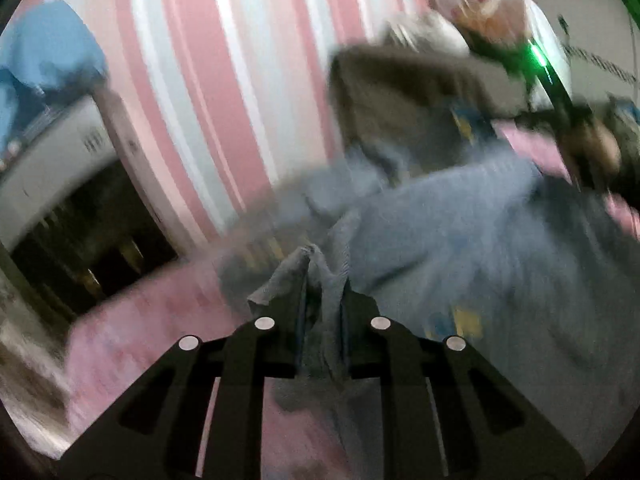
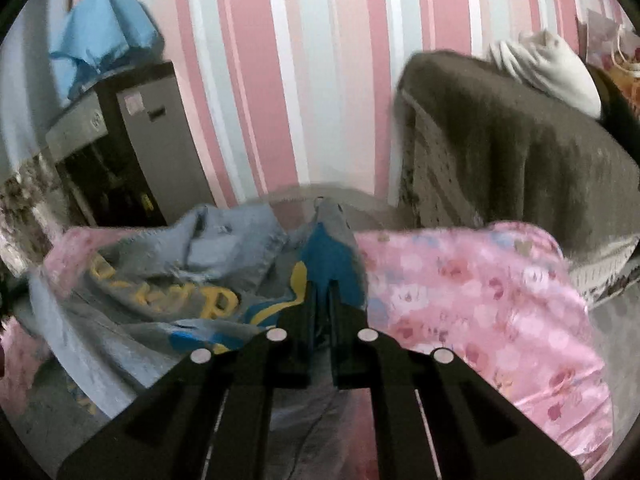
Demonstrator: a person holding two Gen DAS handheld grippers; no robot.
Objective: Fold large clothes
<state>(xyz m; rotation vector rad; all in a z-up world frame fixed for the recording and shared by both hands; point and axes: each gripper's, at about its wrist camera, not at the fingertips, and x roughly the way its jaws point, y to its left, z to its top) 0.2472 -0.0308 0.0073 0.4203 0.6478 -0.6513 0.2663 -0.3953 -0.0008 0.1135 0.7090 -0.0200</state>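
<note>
A large grey garment [image 1: 460, 240] with blue and yellow printed lettering [image 2: 168, 292] lies rumpled on a pink patterned bedspread [image 2: 480, 300]. My left gripper [image 1: 322, 300] is shut on a bunched fold of the grey garment, which pokes up between its black fingers. My right gripper [image 2: 323, 296] is shut on another edge of the same garment, where a blue patch [image 2: 332, 256] rises past the fingertips. In the left wrist view the other gripper's dark body with a green light [image 1: 538, 58] shows blurred at the upper right.
A pink, white and pale-blue striped wall [image 2: 300, 80] stands close behind. A brown blanket [image 2: 500, 152] drapes over furniture at the right with a white pillow [image 2: 548, 72] on top. At the left is a grey cabinet [image 2: 152, 152] with blue cloth [image 2: 104, 36] on it.
</note>
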